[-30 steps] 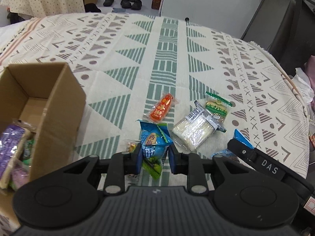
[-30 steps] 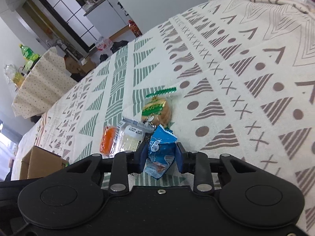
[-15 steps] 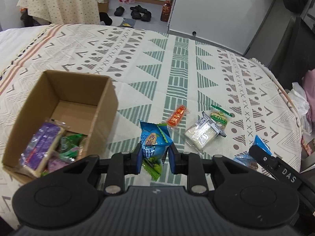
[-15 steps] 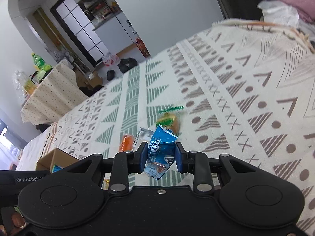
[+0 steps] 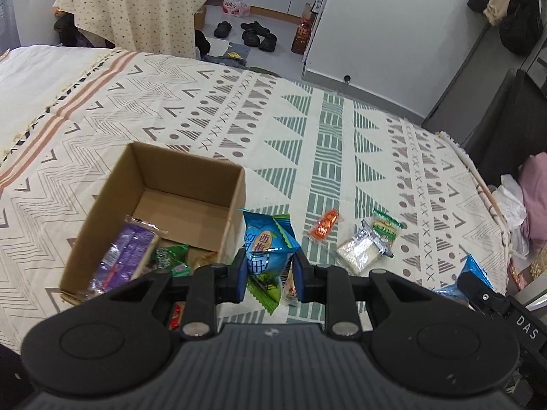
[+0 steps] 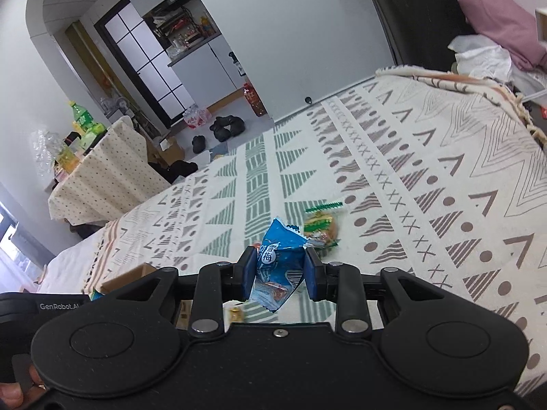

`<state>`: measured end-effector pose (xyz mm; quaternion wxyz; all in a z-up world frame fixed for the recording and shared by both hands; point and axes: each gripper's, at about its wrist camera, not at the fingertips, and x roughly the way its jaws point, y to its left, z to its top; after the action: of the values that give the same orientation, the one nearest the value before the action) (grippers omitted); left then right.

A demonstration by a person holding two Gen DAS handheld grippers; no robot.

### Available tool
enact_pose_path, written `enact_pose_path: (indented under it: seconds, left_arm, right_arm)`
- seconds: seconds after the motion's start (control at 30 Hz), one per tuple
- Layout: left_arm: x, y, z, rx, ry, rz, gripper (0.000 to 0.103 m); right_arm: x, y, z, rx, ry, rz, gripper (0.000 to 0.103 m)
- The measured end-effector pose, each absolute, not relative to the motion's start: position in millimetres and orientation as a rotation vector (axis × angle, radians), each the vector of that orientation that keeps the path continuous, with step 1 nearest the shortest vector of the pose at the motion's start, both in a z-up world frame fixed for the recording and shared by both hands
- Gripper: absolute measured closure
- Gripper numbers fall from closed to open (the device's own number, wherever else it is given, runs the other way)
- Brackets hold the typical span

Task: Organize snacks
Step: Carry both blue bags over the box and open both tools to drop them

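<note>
**Two packets lifted clear of the cloth, box alongside**

While each claw carries 1 blue snack packet, the cardboard box (image 5: 177, 201) sits open on the patterned cloth (image 5: 342, 143), just left of the left gripper (image 5: 270, 270). That gripper's 2 blue pads are clamped on the blue-and-green packet (image 5: 268, 249) at its middle, so the crimped lower end hangs free below the pads and the printed upper end stands above them. The grip at mid-body probably keeps the soft bag from folding or slipping. The right gripper (image 6: 280, 275) is likewise pressed shut on a blue packet (image 6: 278, 266), held slantwise with its serrated top leaning right.

The box already holds a purple packet (image 5: 121, 256) and a green packet (image 5: 169, 256) at its near end; its far half is bare, which leaves room for more. 3 snacks lie loose on the cloth to the right of the box: an orange packet (image 5: 324, 227), a clear packet of pale biscuits (image 5: 359, 251) and a green-topped packet (image 5: 384, 227) touching it. These appear to await collection.
</note>
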<state>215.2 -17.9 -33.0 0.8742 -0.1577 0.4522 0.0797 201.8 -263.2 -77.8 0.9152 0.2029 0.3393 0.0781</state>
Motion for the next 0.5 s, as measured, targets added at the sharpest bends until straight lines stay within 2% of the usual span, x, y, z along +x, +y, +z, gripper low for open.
enact_pose_path:
  seconds: [0.5]
  left_arm:
    - [202,22,5,-0.395,0.886,0.18,0.077]
  right_arm:
    - [198,-244,-31,0.361,0.673,0.166,0.074]
